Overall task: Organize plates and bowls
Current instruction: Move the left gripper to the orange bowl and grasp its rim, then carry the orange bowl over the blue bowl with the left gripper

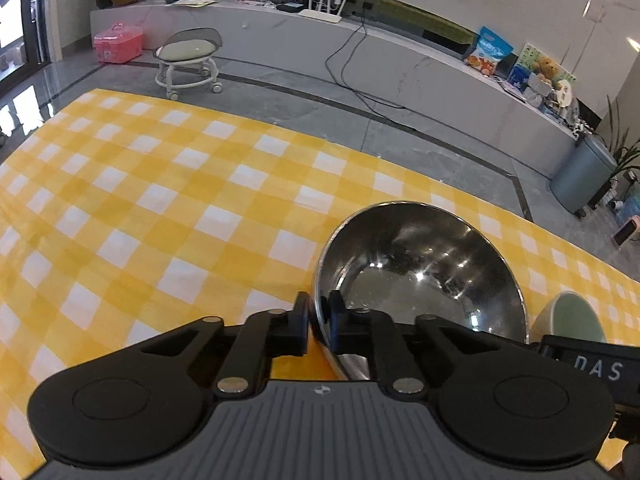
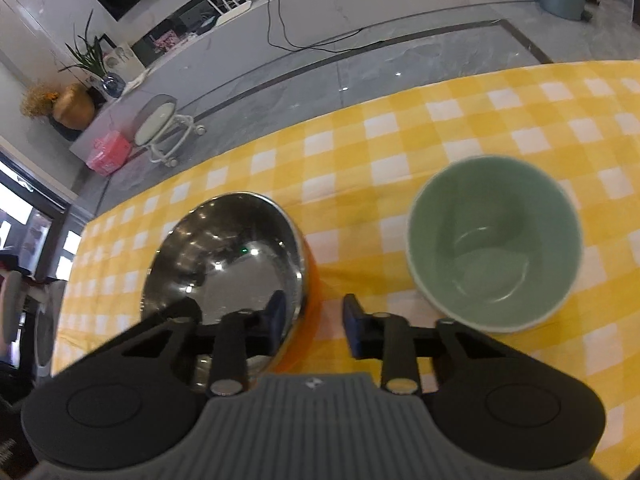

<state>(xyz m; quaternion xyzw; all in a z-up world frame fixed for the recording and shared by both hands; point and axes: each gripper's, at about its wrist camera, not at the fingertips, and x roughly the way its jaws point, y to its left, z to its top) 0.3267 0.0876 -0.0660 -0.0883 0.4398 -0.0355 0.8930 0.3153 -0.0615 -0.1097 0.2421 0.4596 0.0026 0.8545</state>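
On checked cloth (image 1: 160, 200): one steel bowl (image 1: 424, 272), left hand-held gripper (image 1: 320, 320) clamping rim; one green bowl (image 2: 494, 248).

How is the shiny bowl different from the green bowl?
The steel bowl is mirror-shiny metal with an orange outside; the green bowl is matte, pale green. The steel bowl looks wider and shallower, the green bowl narrower and deeper. The left gripper pinches the steel bowl's rim; nothing grips the green bowl. Both are round, empty, and on the checked tablecloth.

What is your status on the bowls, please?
Left gripper shut on steel bowl near rim. Right gripper open, fingers astride same rim. Green bowl upright alongside, untouched. Nothing in the way.
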